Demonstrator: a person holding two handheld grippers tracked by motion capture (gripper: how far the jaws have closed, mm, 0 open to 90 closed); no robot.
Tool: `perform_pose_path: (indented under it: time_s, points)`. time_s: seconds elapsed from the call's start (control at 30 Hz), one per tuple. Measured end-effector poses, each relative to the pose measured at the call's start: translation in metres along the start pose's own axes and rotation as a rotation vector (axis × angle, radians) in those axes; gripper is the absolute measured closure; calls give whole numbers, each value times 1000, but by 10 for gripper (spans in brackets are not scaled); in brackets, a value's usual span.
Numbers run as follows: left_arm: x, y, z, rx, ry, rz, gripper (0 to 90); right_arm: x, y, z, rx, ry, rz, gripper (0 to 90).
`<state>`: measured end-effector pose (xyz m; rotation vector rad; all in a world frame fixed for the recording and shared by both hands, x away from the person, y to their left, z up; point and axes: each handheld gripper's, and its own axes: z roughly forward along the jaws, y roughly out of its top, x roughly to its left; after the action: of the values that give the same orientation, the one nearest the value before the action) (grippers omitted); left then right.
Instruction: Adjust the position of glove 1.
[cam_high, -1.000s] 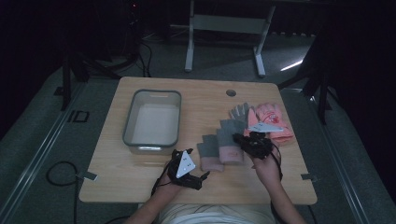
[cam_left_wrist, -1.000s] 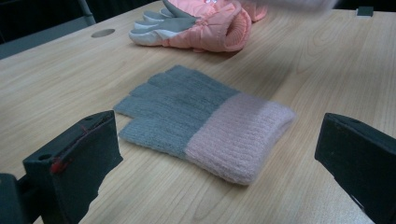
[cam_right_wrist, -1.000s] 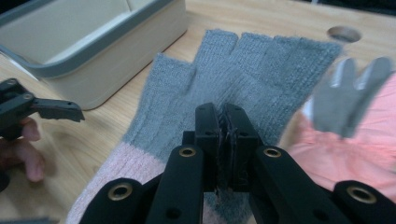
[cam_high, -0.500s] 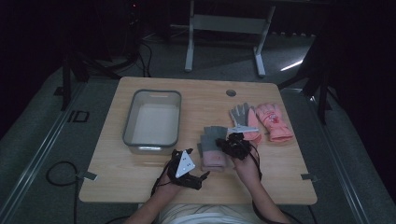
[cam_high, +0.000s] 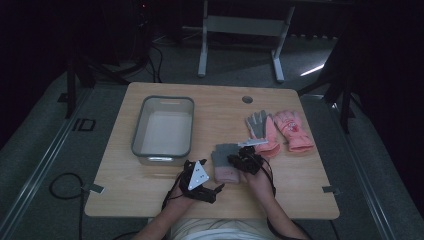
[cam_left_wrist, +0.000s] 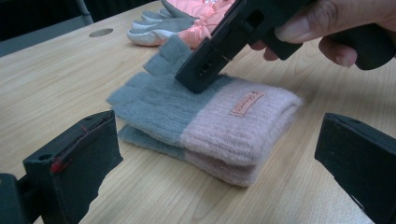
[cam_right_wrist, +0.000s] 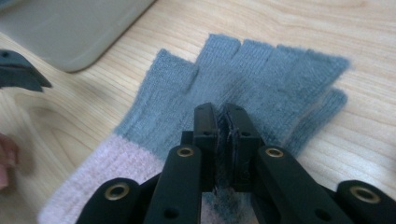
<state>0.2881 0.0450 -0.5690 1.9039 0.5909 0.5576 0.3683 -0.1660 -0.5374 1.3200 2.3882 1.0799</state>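
Note:
Two grey-and-pink knitted fingerless gloves (cam_high: 225, 167) lie stacked near the table's front edge, and show close up in the left gripper view (cam_left_wrist: 210, 121). My right gripper (cam_high: 241, 161) rests tip-down on the top glove (cam_right_wrist: 261, 70). Its jaws (cam_right_wrist: 223, 116) are pressed together with a wisp of grey knit pinched between them, and they have just been opening slightly. In the left gripper view the right gripper (cam_left_wrist: 201, 74) touches the glove at the grey-pink border. My left gripper (cam_high: 212, 192) stands open in front of the stack (cam_left_wrist: 219, 140), with nothing in its jaws.
A grey plastic bin (cam_high: 162, 100) stands at the left of the table. Two pink ski gloves (cam_high: 292, 131) lie at the right, one palm-up showing grey (cam_high: 257, 125). A round cable hole (cam_high: 247, 99) sits near the far edge.
My right gripper moved left and down from beside the pink ski gloves onto the knitted stack. The left gripper stayed where it was.

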Motion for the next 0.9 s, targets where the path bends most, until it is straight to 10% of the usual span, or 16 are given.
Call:
perform_pose_path:
  time_s: [0.6,0.9]
  points:
    - [-8,1,2,-14,28,54,0,-3,-3,8,18,44,-40,730]
    - [-8,20,4,-33,-30,69,0,-26,22,-25,-64,-10,-2,628]
